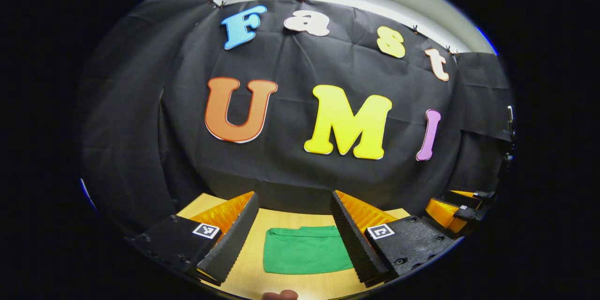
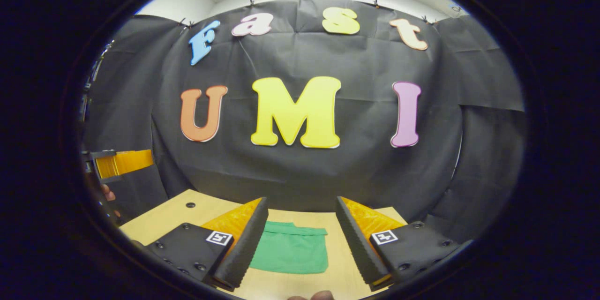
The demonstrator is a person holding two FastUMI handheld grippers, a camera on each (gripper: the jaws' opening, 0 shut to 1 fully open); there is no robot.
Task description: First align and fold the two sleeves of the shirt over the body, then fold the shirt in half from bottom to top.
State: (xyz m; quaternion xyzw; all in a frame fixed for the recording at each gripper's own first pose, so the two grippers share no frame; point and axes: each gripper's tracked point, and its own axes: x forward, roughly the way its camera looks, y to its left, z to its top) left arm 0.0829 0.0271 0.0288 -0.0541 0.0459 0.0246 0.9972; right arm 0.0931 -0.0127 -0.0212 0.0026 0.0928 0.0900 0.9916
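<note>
Green shirt [image 1: 304, 251] lay as a compact folded rectangle mid-counter [image 1: 290, 286], apparently finished; left gripper [image 1: 294, 232] and right gripper [image 2: 302, 239] hovered spread, empty; next, likely only withdrawal.

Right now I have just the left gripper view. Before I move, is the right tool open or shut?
Observer: Open. The right tool has its fingers apart, with nothing between them.
Operator: My own finger covers the right edge of the shirt. How does that edge look?
Observer: In the right gripper view the right edge of the shirt is straight and lies flat on the table.
Operator: Is there something on the far left of the table?
Observer: A small dark hole in the top, near that corner, apart from the shirt.
</note>
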